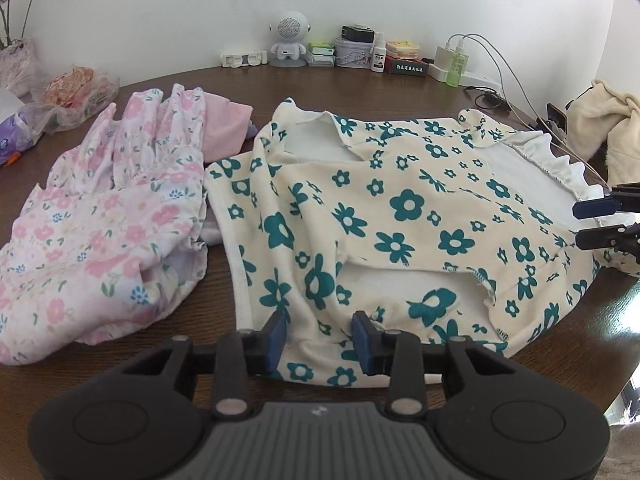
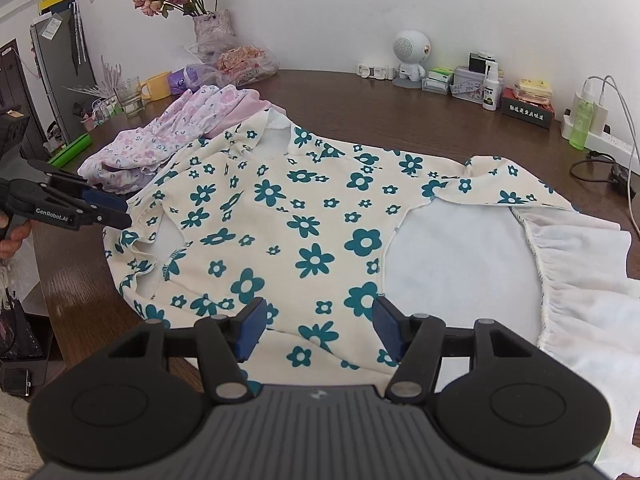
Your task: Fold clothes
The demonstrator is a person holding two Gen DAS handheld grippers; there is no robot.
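While the cream teal-flowered dress [image 2: 304, 216] lies flat lengthwise along the dark wooden tabletop [image 2: 400, 120], both left gripper [image 1: 320, 338] and right gripper [image 2: 318, 328] hover level, jaws wide, empty.

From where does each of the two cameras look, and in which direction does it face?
Left wrist: sits on the left gripper, open at the near hem of the flowered dress, facing the wall; the right gripper shows at the right edge.
Right wrist: sits on the right gripper, open over the dress beside its white frill; the left gripper and a hand show at left.
Shared: dress, pink clothes, white speaker.
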